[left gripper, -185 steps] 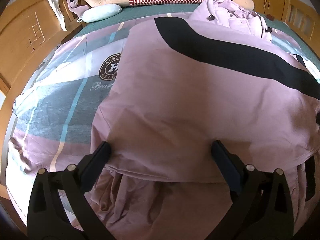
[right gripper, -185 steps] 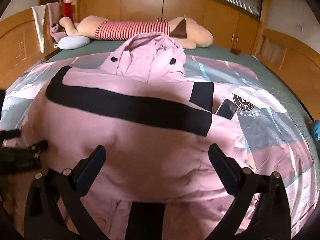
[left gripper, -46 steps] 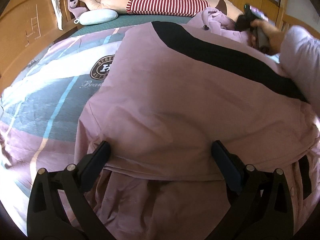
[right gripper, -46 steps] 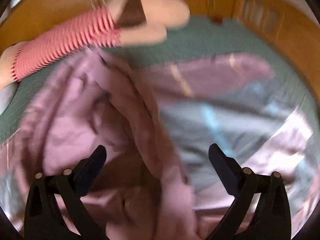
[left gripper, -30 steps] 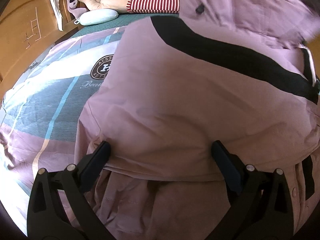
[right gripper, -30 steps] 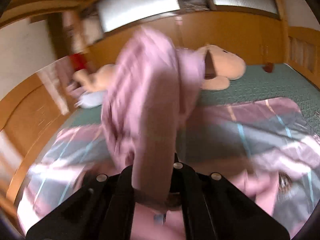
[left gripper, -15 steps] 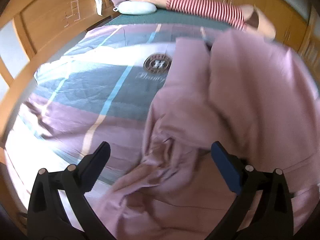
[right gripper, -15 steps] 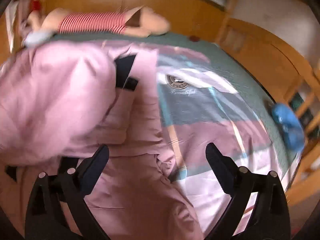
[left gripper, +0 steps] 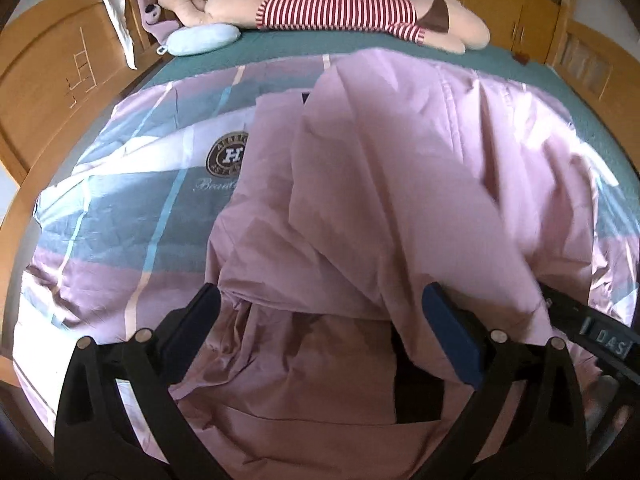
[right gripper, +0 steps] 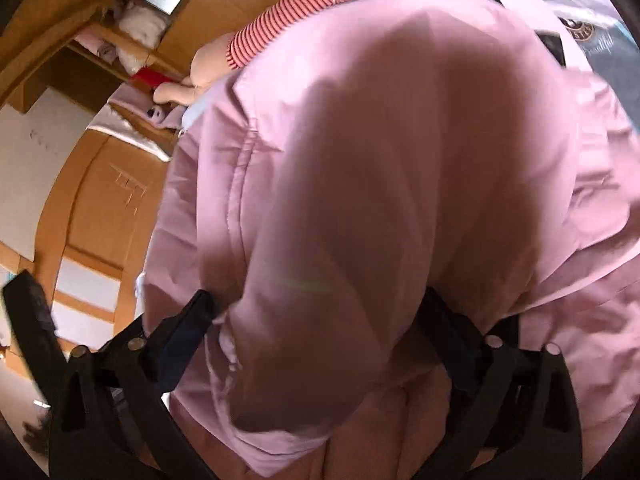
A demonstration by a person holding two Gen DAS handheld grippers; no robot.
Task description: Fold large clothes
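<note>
A large pink jacket (left gripper: 400, 184) lies on the bed, its far half folded over toward me into a puffy mound. My left gripper (left gripper: 320, 320) is open, its fingers (left gripper: 452, 336) spread wide over the jacket's near edge and holding nothing. My right gripper (right gripper: 316, 320) is open too, tilted and close over the same jacket (right gripper: 400, 140), which fills that view. The right gripper's black body (left gripper: 592, 332) shows at the right edge of the left wrist view.
The jacket lies on a plaid bedspread (left gripper: 120, 208) with a round logo (left gripper: 228, 156). A long striped plush toy (left gripper: 336, 12) and a pale blue pillow (left gripper: 200, 38) lie at the far end. Wooden bed frame panels (left gripper: 44, 92) stand at left and right.
The right gripper took the hood end, lifted it and carried it over toward me, then let go. The jacket's far half now lies folded over the near half. Both cameras shifted.
</note>
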